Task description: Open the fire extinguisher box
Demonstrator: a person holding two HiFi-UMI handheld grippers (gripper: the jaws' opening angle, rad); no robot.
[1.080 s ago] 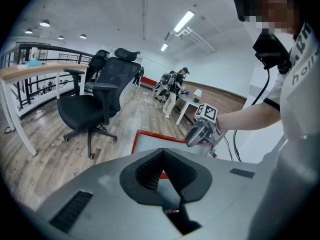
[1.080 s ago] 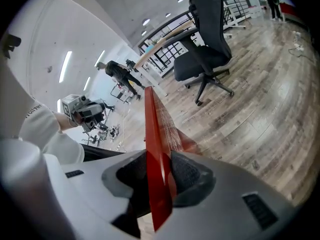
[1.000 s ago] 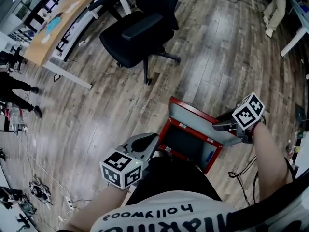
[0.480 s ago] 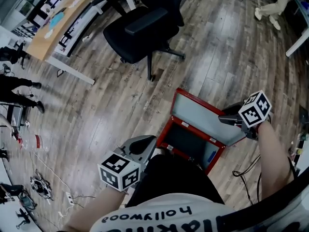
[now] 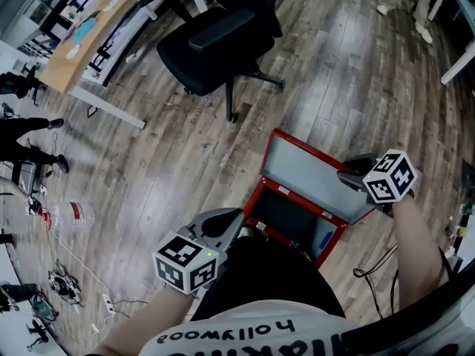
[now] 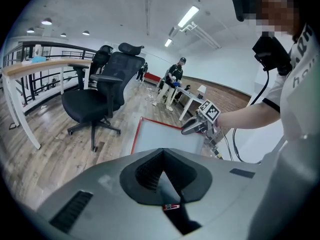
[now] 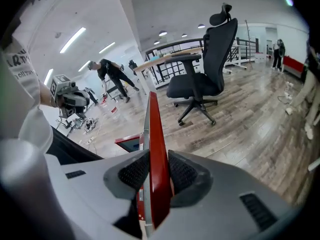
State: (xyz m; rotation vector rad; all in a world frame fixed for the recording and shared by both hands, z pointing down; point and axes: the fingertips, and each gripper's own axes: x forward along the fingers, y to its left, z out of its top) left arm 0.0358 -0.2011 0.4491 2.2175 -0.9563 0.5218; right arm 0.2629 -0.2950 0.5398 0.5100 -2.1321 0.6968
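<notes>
Head view: one box (image 5: 304, 170) (open), one chair (image 5: 223, 47).

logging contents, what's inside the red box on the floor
Inside the box, a dark interior and a small blue patch show; no extinguisher visible. The person's body covers its near part.

Glossy red painted-metal box lid (image 7: 153, 134) between ribbed black pads (image 7: 133, 172) of the matt grey plastic right gripper (image 7: 152, 178), its jaws just closing.
</notes>
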